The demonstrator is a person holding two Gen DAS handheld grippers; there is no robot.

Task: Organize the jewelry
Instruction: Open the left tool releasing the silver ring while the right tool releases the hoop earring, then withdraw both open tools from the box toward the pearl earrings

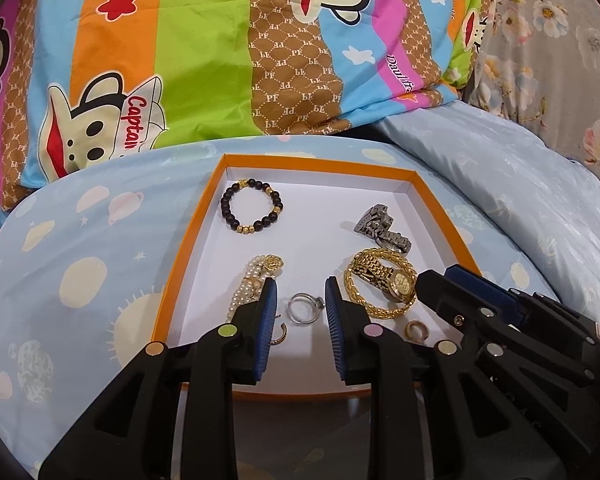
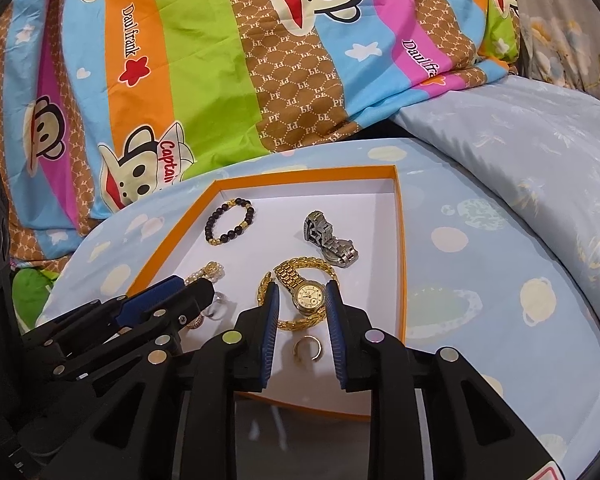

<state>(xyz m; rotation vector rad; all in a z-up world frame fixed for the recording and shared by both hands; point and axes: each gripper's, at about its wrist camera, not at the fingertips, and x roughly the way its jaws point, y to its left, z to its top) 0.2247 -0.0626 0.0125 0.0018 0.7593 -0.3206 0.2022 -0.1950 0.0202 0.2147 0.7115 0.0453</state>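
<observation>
Hovering over an orange-rimmed box (image 1: 188,236) that rests on a pale blue planet-print cover (image 1: 72,248), we hold both grippers low at its near edge, with a bright cartoon-monkey quilt (image 1: 204,40) piled beyond at twelve o'clock. Our left gripper (image 1: 301,300) has its blue pads apart and empty, framing a silver ring (image 1: 302,309) on the white floor of the box; our right gripper (image 2: 302,307) likewise stands parted with nothing pinched, its pads either side of a gold watch (image 2: 310,295) lying with a gold chain bracelet (image 2: 296,323). In the left wrist view the box's contents read like a dial: a black-and-gold bead bracelet (image 1: 252,206) at eleven o'clock, a silver watch (image 1: 382,227) at two, the gold pair at four, a pearl bracelet (image 1: 252,284) at eight, a small hoop earring (image 1: 278,335) at seven and a gold ring (image 1: 416,330) at five. Every piece we can see already sits inside the box, and none lies on the bedding. We judge the gathering largely done; what seems left is spacing the crowded near pieces, notably separating the gold watch from its overlapping chain.
</observation>
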